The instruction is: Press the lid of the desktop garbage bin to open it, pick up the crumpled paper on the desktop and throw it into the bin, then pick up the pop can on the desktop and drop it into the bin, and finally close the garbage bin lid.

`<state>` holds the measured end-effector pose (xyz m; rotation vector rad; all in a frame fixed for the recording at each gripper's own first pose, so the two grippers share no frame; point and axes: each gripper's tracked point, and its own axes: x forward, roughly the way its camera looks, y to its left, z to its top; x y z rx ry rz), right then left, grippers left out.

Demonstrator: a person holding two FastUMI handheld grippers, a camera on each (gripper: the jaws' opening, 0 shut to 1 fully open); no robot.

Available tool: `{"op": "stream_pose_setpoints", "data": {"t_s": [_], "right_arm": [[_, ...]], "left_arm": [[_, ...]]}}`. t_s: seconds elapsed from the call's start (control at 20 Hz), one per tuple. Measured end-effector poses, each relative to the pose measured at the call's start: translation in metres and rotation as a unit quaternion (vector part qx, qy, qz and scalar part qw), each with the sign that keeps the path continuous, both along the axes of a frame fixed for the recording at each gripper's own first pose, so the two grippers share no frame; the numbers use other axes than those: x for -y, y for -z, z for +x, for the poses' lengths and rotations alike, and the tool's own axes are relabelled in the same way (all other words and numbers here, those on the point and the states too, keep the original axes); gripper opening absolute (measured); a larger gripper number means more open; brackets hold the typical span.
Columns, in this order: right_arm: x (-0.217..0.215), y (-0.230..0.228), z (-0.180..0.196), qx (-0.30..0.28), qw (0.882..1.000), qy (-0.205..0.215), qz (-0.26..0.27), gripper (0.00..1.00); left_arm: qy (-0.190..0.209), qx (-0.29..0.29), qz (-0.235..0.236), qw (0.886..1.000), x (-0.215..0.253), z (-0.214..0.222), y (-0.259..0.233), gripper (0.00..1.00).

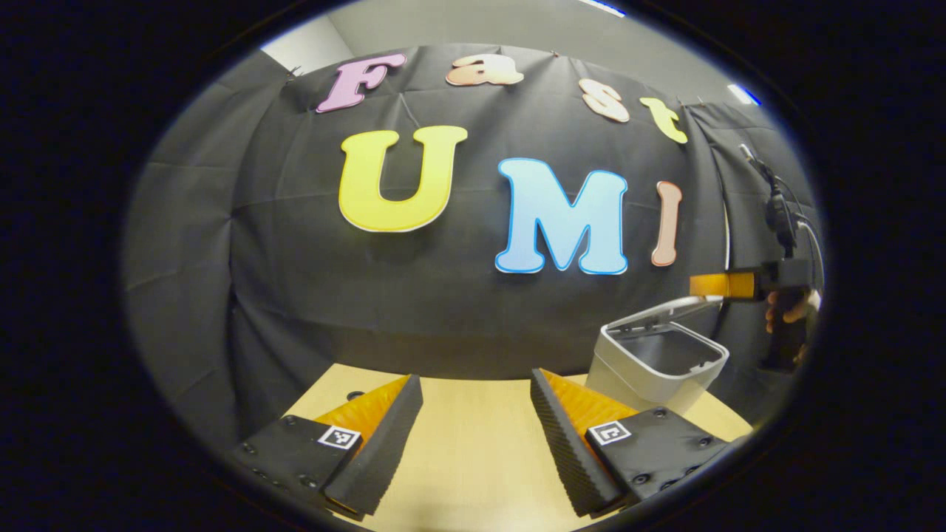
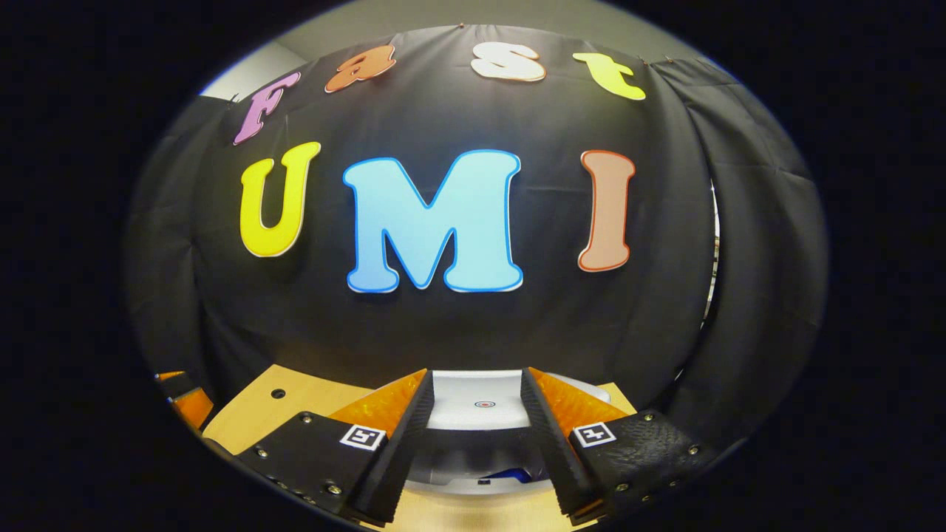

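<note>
The white desktop bin [image 1: 658, 362] stands open at the table's right end, its lid [image 1: 676, 307] tipped up behind the dark opening. My left gripper [image 1: 474, 378] is open over bare tabletop to the left of the bin, with nothing between its fingers. In the left gripper view, the right gripper [image 1: 728, 284], held by a hand [image 1: 787, 314], hovers just above the raised lid. In the right gripper view, my right gripper [image 2: 477, 373] is open and holds nothing. The lid's white underside [image 2: 480, 403] and the bin's mouth lie beyond its fingers. Something blue [image 2: 510, 475] shows inside the bin.
The light wooden table [image 1: 473, 458] ends at the black cloth wall just behind the bin. A small round hole [image 2: 278, 394] sits in the tabletop at the back left. The left gripper [image 2: 181, 395] shows at the far left edge of the right gripper view.
</note>
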<state>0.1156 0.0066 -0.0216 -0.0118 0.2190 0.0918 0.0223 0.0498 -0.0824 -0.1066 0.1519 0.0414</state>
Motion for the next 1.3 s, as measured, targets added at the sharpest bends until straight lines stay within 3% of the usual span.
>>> {"op": "stream_pose_setpoints", "data": {"t_s": [0.7,1.3], "right_arm": [[0.001,0.064,-0.013,-0.051,0.999,0.000,-0.002,0.78],[0.000,0.074,-0.017,-0.032,0.999,-0.005,-0.005,0.78]], "left_arm": [[-0.005,-0.003,-0.002,1.000,0.001,-0.002,0.001,0.97],[0.008,-0.004,0.000,1.000,0.015,0.004,0.000,0.94]]}}
